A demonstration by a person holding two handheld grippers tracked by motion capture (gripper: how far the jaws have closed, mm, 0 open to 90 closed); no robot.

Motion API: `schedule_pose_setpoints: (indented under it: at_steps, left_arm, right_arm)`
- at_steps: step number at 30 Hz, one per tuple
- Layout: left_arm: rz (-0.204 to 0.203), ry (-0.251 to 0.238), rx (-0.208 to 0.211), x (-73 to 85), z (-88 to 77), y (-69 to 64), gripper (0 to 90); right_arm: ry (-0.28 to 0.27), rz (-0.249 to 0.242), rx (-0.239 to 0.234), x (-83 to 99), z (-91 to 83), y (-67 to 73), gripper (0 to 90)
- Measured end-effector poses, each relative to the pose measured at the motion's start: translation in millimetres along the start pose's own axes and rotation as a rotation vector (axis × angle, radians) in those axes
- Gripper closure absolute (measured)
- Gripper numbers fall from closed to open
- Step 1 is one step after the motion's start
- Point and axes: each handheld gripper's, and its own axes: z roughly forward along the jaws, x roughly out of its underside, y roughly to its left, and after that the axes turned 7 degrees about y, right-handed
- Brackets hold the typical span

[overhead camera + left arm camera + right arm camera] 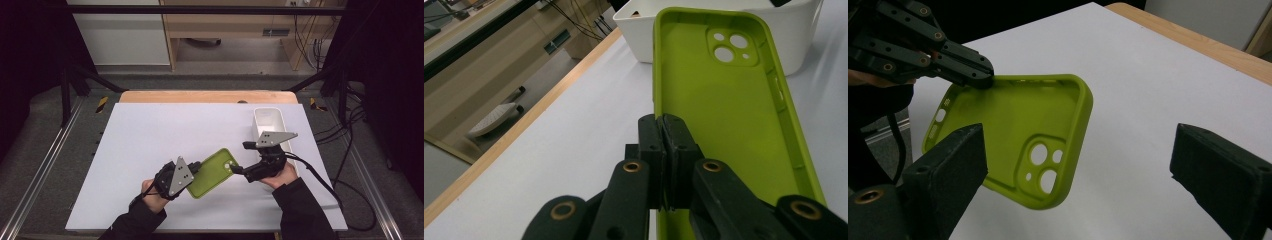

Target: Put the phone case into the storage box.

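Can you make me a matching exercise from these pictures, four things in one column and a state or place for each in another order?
Things:
1. left gripper
2. right gripper
3. phone case
4. white bin

States or places:
A. green, inner side showing, camera holes toward the far gripper
B. jaws wide apart, nothing pressed between them
C. far right part of the white mat
D. jaws pinched on one edge of a thin wall

Pairs: 1-D, 2-B, 3-A, 4-C
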Motion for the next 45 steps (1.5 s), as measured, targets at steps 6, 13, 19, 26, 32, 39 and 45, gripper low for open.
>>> schedule_pose_setpoints:
  at_steps: [6, 13, 19, 26, 32, 39, 45]
  left_arm:
    - [0.002, -0.006, -0.004, -0.3, -0.7, -0.2, 87.7]
    - [0.009, -0.011, -0.006, -1.2, -1.3, -1.3, 87.7]
    - [0.015, -0.013, -0.007, -1.7, -2.0, -2.0, 87.7]
    - [0.021, -0.023, -0.007, -2.0, -2.5, -2.8, 87.7]
    - [0.023, -0.025, -0.007, -2.1, -2.5, -3.3, 87.7]
    - [0.032, -0.026, -0.003, -2.2, -2.4, -4.1, 87.7]
    - [0.039, -0.026, -0.001, -2.0, -2.3, -4.5, 87.7]
  right_arm:
    - [0.027, -0.002, -0.016, -8.8, 6.8, -1.9, 13.4]
    - [0.05, 0.017, -0.04, -14.7, 12.3, -4.8, 19.9]
    - [0.058, 0.032, -0.066, -17.1, 16.0, -6.9, 24.0]
    - [0.076, 0.033, -0.1, -17.5, 18.9, -9.5, 31.2]
    - [0.084, 0.045, -0.141, -18.5, 19.9, -10.8, 39.6]
    - [0.098, 0.079, -0.187, -19.6, 20.2, -12.6, 51.7]
    - [0.126, 0.104, -0.209, -19.7, 20.5, -14.3, 60.4]
